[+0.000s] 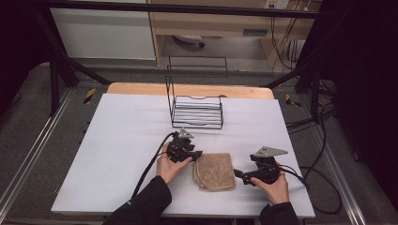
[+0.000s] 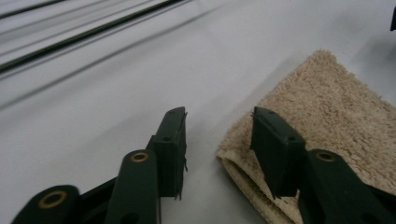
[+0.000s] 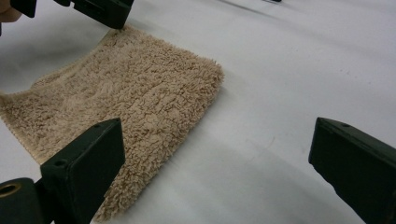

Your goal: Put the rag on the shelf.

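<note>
A folded beige terry towel (image 1: 215,171) lies flat on the white table near the front. My left gripper (image 1: 197,154) is at the towel's far left corner. In the left gripper view its jaws (image 2: 219,116) stand apart, one over the bare table, the other over the towel (image 2: 327,107), with the towel's corner edge low in the gap and no pad pressing on it. My right gripper (image 1: 238,176) sits just right of the towel, jaws wide open (image 3: 217,135). One jaw hangs over the towel's edge (image 3: 135,98), the other over bare table. The left gripper (image 3: 100,9) also shows at the towel's far corner.
A black wire rack (image 1: 197,110) stands at the back middle of the white table top (image 1: 117,140). A wooden strip (image 1: 141,89) runs along the far edge. Cables (image 1: 324,159) trail off the table's right side. Black frame posts stand at both back corners.
</note>
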A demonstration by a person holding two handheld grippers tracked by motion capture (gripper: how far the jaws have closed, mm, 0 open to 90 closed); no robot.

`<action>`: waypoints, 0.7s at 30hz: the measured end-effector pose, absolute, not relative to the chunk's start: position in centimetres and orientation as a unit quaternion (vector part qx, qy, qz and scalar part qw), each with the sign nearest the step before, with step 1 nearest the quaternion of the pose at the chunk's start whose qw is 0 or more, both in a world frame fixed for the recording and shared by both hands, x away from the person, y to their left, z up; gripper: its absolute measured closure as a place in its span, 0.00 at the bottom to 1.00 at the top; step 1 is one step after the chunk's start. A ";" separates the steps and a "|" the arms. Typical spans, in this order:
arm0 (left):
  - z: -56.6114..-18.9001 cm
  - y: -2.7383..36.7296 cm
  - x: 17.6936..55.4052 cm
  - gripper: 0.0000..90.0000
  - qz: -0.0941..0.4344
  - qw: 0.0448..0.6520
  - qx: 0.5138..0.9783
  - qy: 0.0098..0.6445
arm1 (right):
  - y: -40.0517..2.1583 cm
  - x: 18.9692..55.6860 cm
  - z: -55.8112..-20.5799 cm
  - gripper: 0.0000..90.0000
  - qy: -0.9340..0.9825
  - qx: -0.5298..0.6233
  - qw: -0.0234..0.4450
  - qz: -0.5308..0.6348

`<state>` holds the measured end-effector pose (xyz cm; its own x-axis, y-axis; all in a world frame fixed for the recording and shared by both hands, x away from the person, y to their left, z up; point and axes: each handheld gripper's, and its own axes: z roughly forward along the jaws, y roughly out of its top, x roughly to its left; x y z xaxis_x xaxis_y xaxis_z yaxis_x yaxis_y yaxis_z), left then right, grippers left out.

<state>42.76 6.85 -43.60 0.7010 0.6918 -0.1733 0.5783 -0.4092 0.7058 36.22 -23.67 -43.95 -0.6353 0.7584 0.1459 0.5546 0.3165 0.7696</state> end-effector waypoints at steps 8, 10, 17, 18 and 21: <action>-44.3 6.0 42.4 0.67 0.064 0.374 0.847 0.372 | -23.6 36.3 -43.9 0.05 0.799 0.414 0.113 0.421; -44.5 6.0 42.5 0.67 0.061 0.373 0.847 0.375 | -23.6 36.3 -43.9 0.06 0.799 0.414 0.112 0.422; -44.8 5.8 42.7 0.74 0.049 0.380 0.842 0.380 | -23.6 36.6 -43.8 0.07 0.795 0.418 0.106 0.426; -44.8 5.7 42.6 0.74 0.048 0.380 0.841 0.382 | -23.6 36.6 -43.8 0.07 0.795 0.418 0.106 0.426; -44.9 5.5 42.4 0.81 0.048 0.383 0.840 0.382 | -23.4 36.9 -43.8 0.07 0.791 0.424 0.101 0.429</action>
